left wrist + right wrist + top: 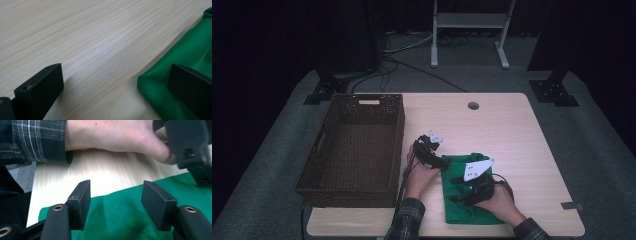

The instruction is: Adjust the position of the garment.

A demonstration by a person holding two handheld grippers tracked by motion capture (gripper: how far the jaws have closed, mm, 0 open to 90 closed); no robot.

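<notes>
A folded green cloth [464, 212] lies on the light wooden table [507, 130] near its front edge. My left gripper [443, 161] sits at the cloth's upper left corner. In the left gripper view it [116, 71] is open, one jaw over bare wood and the other over the cloth's edge [192, 47]. My right gripper [455, 189] hovers low over the middle of the cloth, pointing left. In the right gripper view it [116, 186] is open above the cloth [120, 215], with no fold between the jaws. The left hand [112, 135] and its gripper [190, 145] lie just beyond.
A dark brown wicker basket [398, 145] stands on the table's left part, right beside the left hand. A round cable hole [473, 105] sits near the far edge. Bare wood stretches to the right of the cloth and behind it.
</notes>
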